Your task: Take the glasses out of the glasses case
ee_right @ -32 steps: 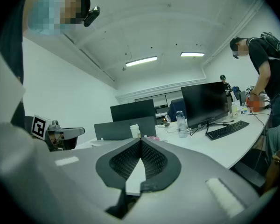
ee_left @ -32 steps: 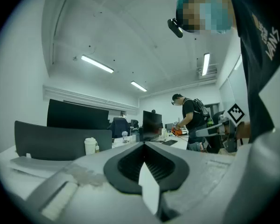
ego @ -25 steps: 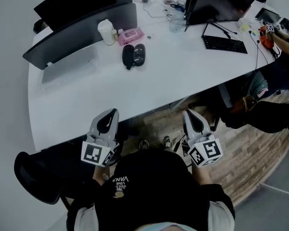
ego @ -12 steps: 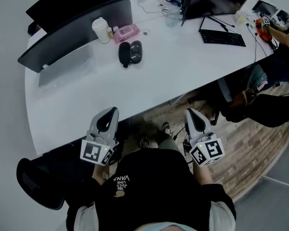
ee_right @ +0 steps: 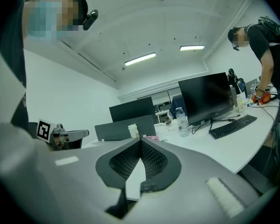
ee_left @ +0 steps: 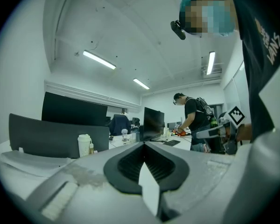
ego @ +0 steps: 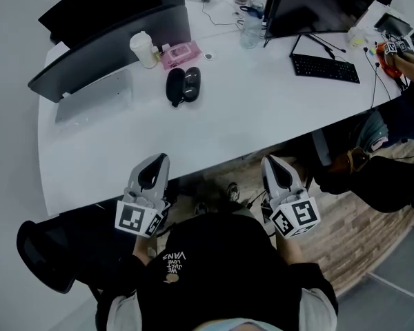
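Two items logged, left gripper (ego: pixel 157 165) and right gripper (ego: pixel 274 167), both pressed together on nothing, short of the table (ego: pixel 248 109); glasses case (ego: pixel 183 85) lay well ahead, so any reach would best start with jaws spread.

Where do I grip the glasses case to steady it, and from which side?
The case looks open on the table, two dark oval halves side by side. Probably best: left gripper comes down from above on the near side, fingers across the left half's narrow width, leaving the right half free for the right gripper. What's inside each half is too small to tell.
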